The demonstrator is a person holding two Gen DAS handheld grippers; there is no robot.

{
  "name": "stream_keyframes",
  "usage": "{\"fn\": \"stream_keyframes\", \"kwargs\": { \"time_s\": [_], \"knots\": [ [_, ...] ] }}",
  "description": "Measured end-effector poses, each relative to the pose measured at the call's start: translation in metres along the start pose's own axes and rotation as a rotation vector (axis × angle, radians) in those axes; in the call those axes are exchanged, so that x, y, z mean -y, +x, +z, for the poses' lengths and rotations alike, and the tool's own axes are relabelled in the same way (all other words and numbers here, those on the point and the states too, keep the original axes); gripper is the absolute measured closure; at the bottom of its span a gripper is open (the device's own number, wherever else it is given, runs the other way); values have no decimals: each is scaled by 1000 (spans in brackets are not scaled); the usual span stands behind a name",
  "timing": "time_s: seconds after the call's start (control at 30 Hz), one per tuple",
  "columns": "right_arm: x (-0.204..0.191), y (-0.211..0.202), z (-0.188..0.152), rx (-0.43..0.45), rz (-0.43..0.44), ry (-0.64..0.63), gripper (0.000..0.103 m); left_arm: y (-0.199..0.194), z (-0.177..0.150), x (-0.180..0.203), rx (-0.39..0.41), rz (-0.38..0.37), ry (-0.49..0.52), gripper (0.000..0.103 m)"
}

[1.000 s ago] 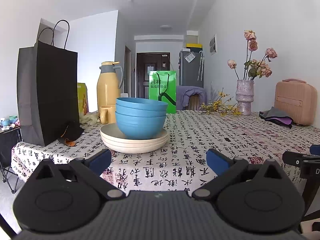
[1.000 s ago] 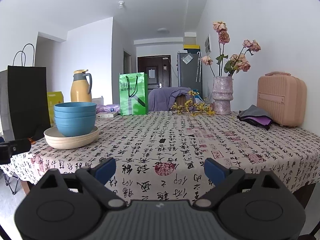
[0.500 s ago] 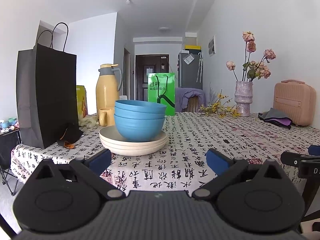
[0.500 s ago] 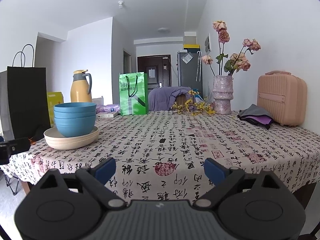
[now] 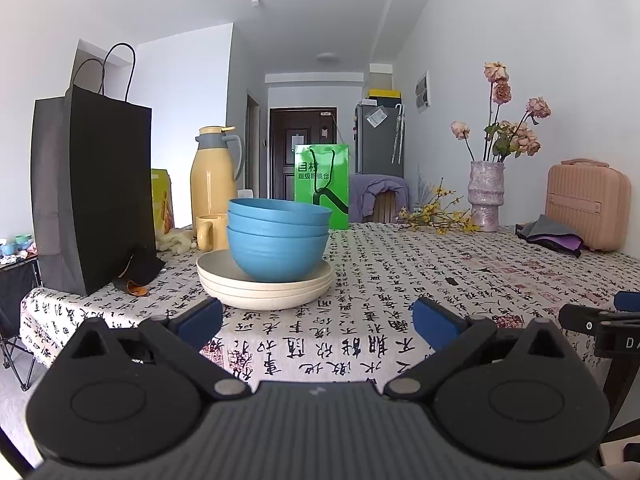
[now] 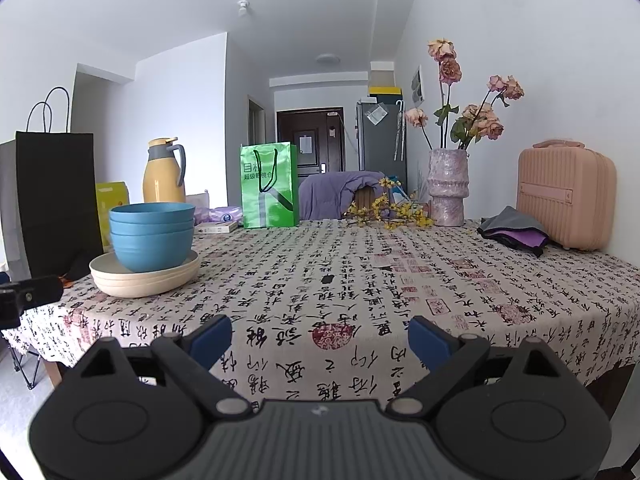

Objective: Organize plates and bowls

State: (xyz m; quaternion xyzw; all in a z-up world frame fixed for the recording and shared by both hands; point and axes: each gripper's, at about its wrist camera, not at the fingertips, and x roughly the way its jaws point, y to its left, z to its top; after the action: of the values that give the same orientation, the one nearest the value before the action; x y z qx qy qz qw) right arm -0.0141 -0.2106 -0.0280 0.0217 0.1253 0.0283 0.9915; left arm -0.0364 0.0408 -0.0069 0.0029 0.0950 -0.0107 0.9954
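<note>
The stacked blue bowls [image 5: 279, 240] on cream plates [image 5: 265, 288] sat ahead of the left gripper [image 5: 318, 322], apart from its spread, empty jaws.

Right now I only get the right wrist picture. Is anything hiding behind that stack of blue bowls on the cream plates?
Observer: Yes. The left wrist view shows a yellow ceramic mug behind the cream plates, beside the yellow thermos jug.
Operator: And the black stub at my left edge?
Observer: That is the left gripper. Its own view shows it open and empty, facing the three stacked blue bowls.
Operator: Anything past the black paper bag?
Observer: A dark side stand with small cups on it, beyond the table's left end.
</note>
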Motion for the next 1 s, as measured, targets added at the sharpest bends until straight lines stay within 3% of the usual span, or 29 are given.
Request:
{"fn": "stream_keyframes", "kwargs": {
  "time_s": [1.0],
  "knots": [
    [1, 1, -1, -4, 0, 5, 8, 0, 0, 0, -8, 0, 0, 0]
  ]
}}
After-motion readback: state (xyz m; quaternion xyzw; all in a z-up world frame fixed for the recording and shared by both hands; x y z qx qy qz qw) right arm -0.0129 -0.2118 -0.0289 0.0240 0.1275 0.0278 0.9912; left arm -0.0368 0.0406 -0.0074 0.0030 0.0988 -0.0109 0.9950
